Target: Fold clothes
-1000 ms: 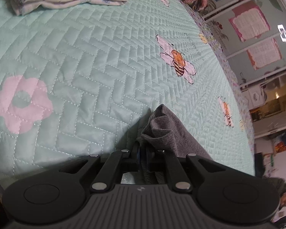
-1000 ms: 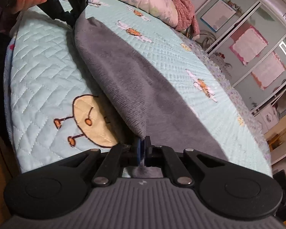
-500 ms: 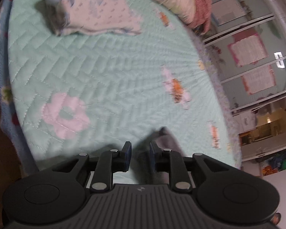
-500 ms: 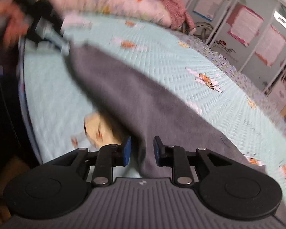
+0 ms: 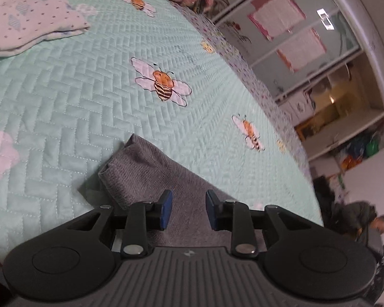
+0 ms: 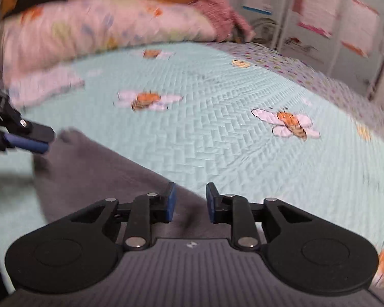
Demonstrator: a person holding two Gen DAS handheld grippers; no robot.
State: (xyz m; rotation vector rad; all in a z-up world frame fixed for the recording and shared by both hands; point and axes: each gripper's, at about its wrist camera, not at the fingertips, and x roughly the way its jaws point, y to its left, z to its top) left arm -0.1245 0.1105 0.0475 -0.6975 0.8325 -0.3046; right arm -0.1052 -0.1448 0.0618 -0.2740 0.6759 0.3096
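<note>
Grey knit cloth (image 5: 151, 176) lies flat on the mint quilted bedspread (image 5: 64, 97), its folded corner at about ten o'clock from the left gripper (image 5: 187, 208). That gripper's blue pads are parting over the cloth and press on nothing. The right gripper (image 6: 189, 202) is likewise opening — grey fabric shows beneath its gap, but the pads are clear of it. In the right wrist view the left gripper's fingertips hang at nine o'clock, just above the cloth's far corner. Beyond, at twelve o'clock, an embroidered bee (image 5: 162, 84) sits on bare quilt. A white dotted garment (image 5: 25, 18) lies at eleven o'clock, well apart — a floral pillow (image 6: 102, 25) and pink bundle (image 6: 217, 7) behind it.
</note>
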